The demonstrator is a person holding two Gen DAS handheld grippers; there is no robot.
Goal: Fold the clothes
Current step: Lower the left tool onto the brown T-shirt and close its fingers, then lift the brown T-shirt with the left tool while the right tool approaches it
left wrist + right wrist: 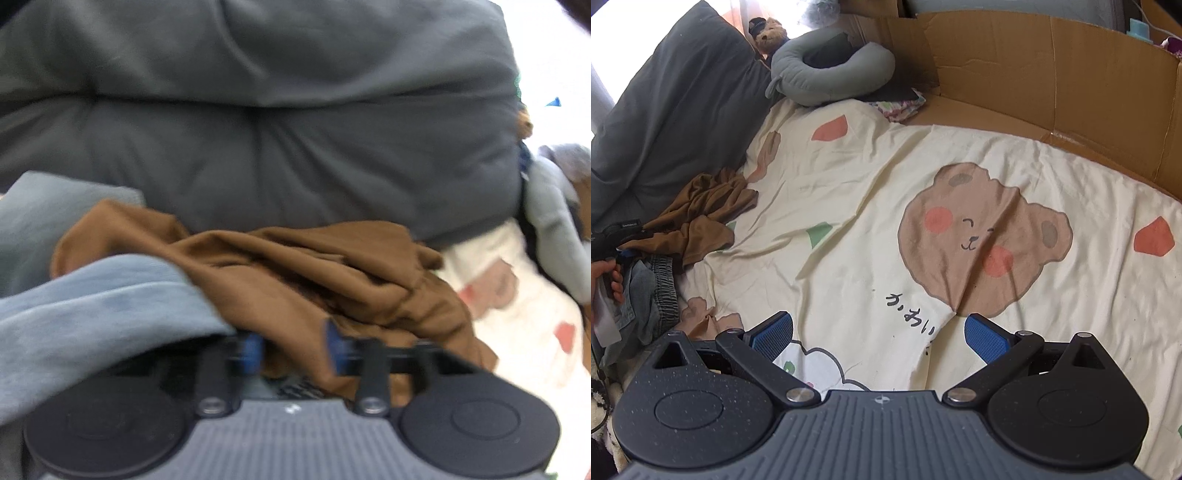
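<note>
Brown garment (295, 266) seems pinched by our left gripper (293, 347); right gripper (879, 334), fingers released, must grab its 3 o'clock edge.

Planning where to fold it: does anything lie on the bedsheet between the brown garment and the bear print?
Nothing visible: between the brown garment and the bear print the bedsheet shows only wrinkles and printed shapes.

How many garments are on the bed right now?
2 that I can see: a brown garment crumpled by the grey cushion, and blue jeans just beside it, nearer the camera. More may be hidden under them.
</note>
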